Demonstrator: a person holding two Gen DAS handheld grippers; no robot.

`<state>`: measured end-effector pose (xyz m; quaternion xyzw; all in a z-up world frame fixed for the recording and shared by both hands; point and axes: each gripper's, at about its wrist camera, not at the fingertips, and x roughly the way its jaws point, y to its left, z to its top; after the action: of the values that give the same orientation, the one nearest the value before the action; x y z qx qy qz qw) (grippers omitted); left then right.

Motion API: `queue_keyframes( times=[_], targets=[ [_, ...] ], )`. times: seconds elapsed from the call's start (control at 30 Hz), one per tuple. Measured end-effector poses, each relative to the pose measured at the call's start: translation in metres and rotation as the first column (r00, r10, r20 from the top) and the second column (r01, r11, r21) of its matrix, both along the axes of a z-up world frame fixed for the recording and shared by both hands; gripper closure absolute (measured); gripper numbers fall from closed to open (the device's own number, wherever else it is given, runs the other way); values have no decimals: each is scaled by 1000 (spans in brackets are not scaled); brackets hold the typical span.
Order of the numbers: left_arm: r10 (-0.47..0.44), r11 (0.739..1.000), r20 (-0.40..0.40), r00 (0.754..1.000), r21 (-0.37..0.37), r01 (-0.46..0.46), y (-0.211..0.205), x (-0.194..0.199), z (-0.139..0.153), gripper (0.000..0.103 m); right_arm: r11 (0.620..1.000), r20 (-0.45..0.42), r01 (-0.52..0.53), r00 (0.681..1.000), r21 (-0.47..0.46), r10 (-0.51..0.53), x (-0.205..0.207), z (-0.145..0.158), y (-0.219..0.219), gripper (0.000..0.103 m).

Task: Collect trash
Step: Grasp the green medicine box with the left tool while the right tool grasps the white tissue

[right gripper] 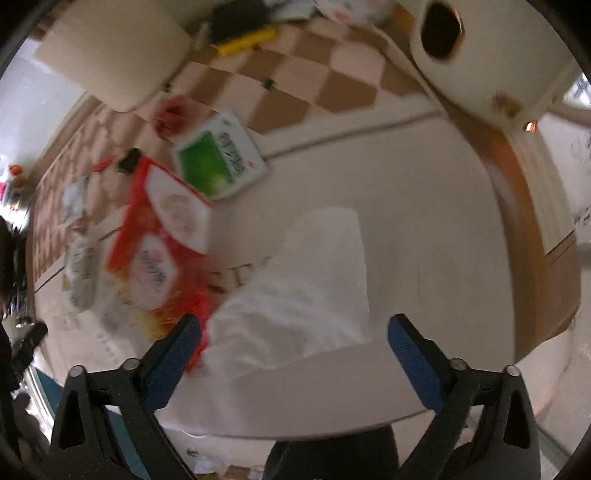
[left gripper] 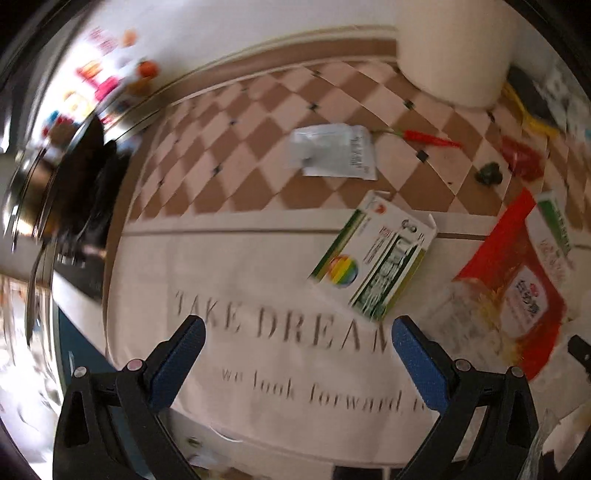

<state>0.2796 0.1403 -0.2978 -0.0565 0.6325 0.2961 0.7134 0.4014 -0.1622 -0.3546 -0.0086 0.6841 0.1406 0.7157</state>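
Trash lies scattered on a table with a cream and brown checked cloth [left gripper: 236,155]. In the left wrist view I see a green and white carton [left gripper: 373,258], a red snack bag [left gripper: 517,288], a crumpled white wrapper [left gripper: 332,151] and a red chilli [left gripper: 428,138]. My left gripper [left gripper: 297,347] hangs open above the printed cloth, with nothing between its blue pads. In the right wrist view a crumpled white tissue [right gripper: 303,291] lies just ahead of my right gripper [right gripper: 293,343], which stands open above it. Left of it lie the red bag [right gripper: 159,243] and a green box [right gripper: 218,158].
A white cylindrical container [left gripper: 454,51] stands at the back of the table; it also shows as a white cylinder [right gripper: 114,51] in the right view. A white bin with a dark hole [right gripper: 443,29] sits at the upper right. A dark pan [left gripper: 85,177] is at the left edge.
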Motion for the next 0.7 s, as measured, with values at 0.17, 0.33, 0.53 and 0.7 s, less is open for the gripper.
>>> queue_keyframes(
  times=[0.17,0.33,0.53,0.7],
  targets=[
    [-51,999,-46,998,-11,51,5,21,-21,0,988,126,-126,983,-90,137,-10,-8,20,52],
    [-87,994,-58,995,-74,83,1,44,-40,0,996,162,-70,984,-60,79,9,-1,-11,88],
    [-119,977,-64,991,-187,105,0,62,-64,15,999,174,39,984,-22,-35,35,14,-48,88],
    [-43,972,11,999,-231,44,21,59,-57,26,1000,206,27,978,5,-27,44,31,-38,89]
  ],
)
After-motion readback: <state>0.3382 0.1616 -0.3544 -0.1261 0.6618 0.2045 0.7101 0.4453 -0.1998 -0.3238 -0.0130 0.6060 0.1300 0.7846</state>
